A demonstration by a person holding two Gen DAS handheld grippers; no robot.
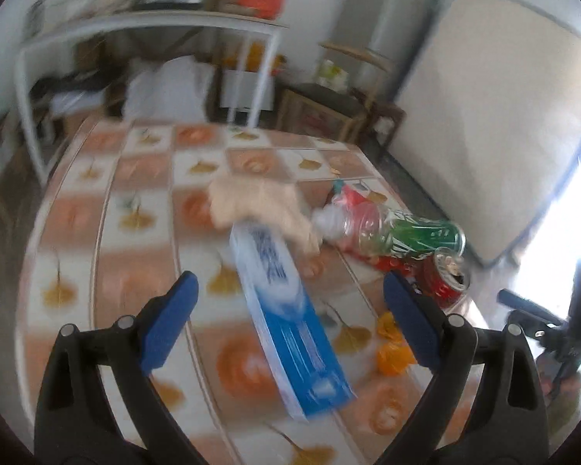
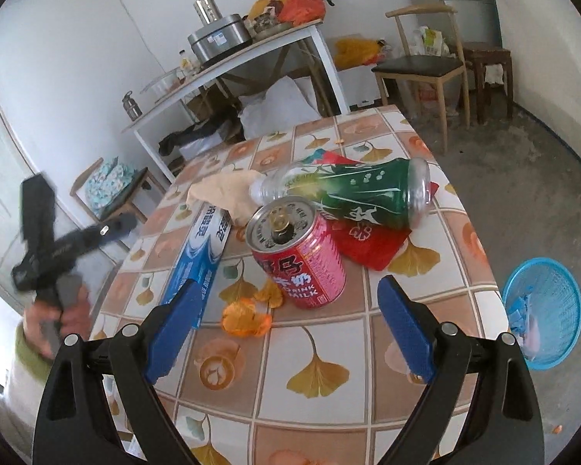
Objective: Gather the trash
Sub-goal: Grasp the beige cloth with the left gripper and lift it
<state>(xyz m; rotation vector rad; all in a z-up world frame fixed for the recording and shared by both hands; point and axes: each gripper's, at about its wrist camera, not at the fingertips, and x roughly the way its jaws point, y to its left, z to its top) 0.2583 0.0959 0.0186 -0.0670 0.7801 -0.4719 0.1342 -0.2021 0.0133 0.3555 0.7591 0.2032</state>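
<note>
Trash lies on a tiled table (image 2: pixel 329 383). A blue toothpaste box (image 1: pixel 290 317) lies lengthwise between the fingers of my open left gripper (image 1: pixel 290 310), untouched by either pad. Beyond it are a crumpled beige cloth (image 1: pixel 259 201), a plastic bottle with a green label (image 1: pixel 399 232) on a red wrapper, and a red can (image 1: pixel 449 275). My right gripper (image 2: pixel 286 310) is open just short of the upright red milk-drink can (image 2: pixel 298 252). Behind the can lie the green-label bottle (image 2: pixel 360 193), a red wrapper (image 2: pixel 368 244), the beige cloth (image 2: pixel 228 190) and the box (image 2: pixel 201 255). Orange peel (image 2: pixel 248 316) lies by the can.
A blue basket (image 2: pixel 542 314) with some trash in it stands on the floor at the table's right. A white side table (image 2: pixel 228 66) with pots and bags, chairs (image 2: pixel 422 62) and sacks stand behind. A hand (image 2: pixel 54 317) holds the left gripper at the table's left.
</note>
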